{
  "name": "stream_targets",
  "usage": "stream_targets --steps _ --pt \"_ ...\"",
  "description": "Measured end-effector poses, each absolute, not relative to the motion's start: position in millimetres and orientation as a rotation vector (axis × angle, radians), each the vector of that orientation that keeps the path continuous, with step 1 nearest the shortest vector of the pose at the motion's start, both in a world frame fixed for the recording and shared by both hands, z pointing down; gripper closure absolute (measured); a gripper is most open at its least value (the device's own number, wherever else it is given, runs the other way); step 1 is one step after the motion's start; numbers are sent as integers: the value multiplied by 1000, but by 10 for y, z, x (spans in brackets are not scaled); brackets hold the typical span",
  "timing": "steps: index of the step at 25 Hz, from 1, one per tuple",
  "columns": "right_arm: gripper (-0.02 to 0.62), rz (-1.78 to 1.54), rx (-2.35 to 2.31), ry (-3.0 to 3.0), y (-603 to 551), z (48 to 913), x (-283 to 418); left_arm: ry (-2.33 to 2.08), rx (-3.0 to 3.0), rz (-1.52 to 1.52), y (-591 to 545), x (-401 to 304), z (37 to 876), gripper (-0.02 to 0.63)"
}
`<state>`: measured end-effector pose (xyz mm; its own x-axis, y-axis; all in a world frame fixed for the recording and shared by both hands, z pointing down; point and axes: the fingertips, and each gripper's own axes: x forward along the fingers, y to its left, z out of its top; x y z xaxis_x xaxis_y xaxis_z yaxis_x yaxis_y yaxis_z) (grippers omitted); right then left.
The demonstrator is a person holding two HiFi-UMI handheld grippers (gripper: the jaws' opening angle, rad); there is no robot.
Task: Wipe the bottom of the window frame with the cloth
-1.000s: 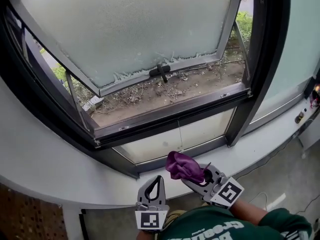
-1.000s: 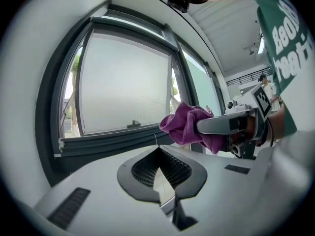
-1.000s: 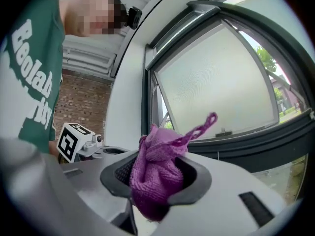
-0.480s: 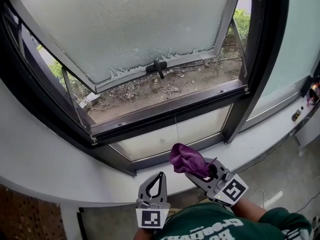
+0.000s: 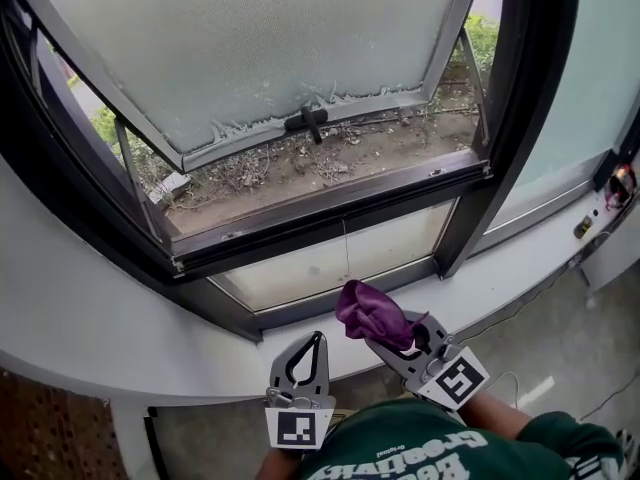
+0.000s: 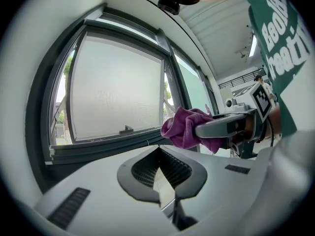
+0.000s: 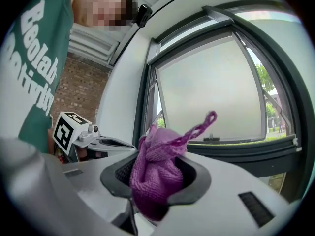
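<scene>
Both grippers are held low in front of the person [image 5: 430, 453], over the white sill [image 5: 120, 338] and short of the window. The right gripper [image 5: 392, 340] angles up and leftward toward the glass. Its jaws are clamped on a bunched purple cloth [image 5: 368, 313] that bulges above the tips, one loose corner sticking up. The left gripper [image 5: 317, 342] points straight ahead just beside it, jaws closed tip to tip with nothing between them. The cloth sits clear of the dark bottom rail of the window frame [image 5: 310, 220], below the tilted-out frosted sash [image 5: 260, 48].
</scene>
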<state>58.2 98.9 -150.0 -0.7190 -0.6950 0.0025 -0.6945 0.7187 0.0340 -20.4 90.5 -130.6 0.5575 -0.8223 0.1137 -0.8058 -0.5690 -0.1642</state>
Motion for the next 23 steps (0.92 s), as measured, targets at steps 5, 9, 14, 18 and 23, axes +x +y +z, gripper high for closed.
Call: stream_targets --steps 5,9,14,18,23 --pt "445 -41 1150 -2879 1023 -1432 568 1411 -2687 -281 953 -205 -1291 603" --pt "445 -8 1181 -2868 1016 -1392 554 1443 -2691 -291 972 -273 -1269 603" --pt "445 -20 1149 -2870 1036 -1369 482 1476 -2685 -270 973 -333 -1274 603" --pt "445 -9 1170 -2870 1031 -1392 492 1451 -2675 -290 988 -339 -1271 603" --pt "445 -25 1186 -2852 980 -1359 502 1486 -2679 -267 955 -398 -1280 603"
